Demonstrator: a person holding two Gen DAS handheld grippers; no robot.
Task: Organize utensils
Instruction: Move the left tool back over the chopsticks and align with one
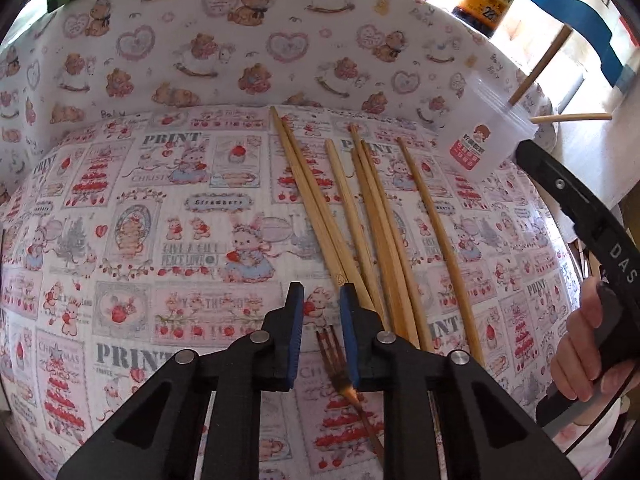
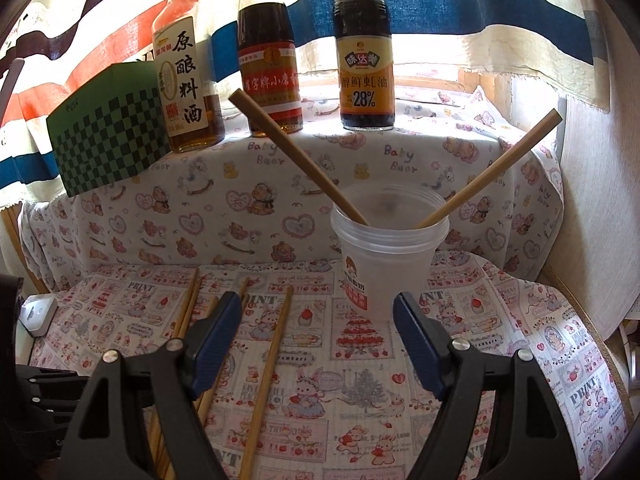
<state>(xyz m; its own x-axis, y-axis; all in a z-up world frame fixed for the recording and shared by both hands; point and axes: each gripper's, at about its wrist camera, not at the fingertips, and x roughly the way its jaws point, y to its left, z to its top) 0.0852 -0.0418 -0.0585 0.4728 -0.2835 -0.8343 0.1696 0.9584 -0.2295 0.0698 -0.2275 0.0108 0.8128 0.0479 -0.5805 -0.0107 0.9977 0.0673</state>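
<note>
While apart, chopsticks [image 1: 360,216] beside cup [image 1: 480,140]

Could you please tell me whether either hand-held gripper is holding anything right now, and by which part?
Neither holds anything. The left hand-held gripper is open above the fork, and the right hand-held gripper is open, facing the cup.

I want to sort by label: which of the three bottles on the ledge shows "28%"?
The rightmost bottle, dark with an orange-yellow label. The pale-liquid bottle and the red-labelled middle bottle show no such number.
</note>
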